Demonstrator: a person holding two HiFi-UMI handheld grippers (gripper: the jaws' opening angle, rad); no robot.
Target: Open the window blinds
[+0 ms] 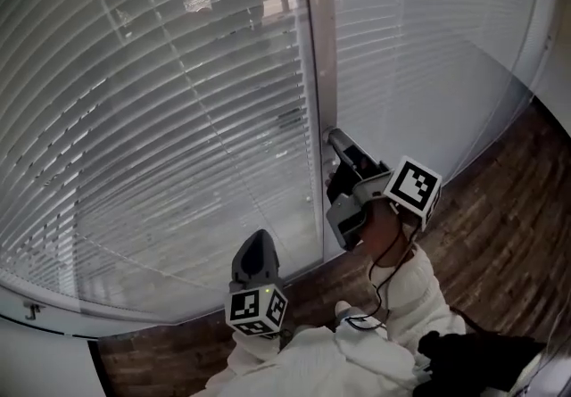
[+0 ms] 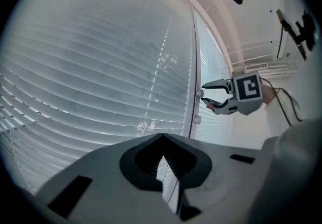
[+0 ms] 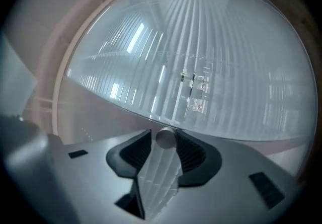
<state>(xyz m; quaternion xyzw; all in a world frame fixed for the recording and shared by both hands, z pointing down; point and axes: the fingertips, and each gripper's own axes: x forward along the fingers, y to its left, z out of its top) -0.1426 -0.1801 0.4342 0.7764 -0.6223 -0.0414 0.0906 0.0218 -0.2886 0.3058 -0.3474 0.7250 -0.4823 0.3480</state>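
The window blinds [image 1: 161, 119] are hanging lowered over two panes, their white slats lying nearly flat against the glass, with only a faint street scene showing through near the top of the left-hand pane. An upright frame post [image 1: 318, 38] is dividing the two panes. The right gripper [image 1: 332, 138] is reaching level to this post, its marker cube [image 1: 414, 190] facing the head view. Its claw is standing wide with a small round knob [image 3: 165, 138] sitting between the fingertips; the knob is lying close to one pad, yet the pads are not pinching it. The left gripper [image 1: 256, 236] is hovering lower and to the left, pointing at the left-hand blind and staying apart from it. Its claw is resting closed and empty, only a thin sliver of slats showing behind the pads. A white sleeve [image 1: 415, 297] is trailing behind the right gripper above a brown patterned floor [image 1: 504, 235].
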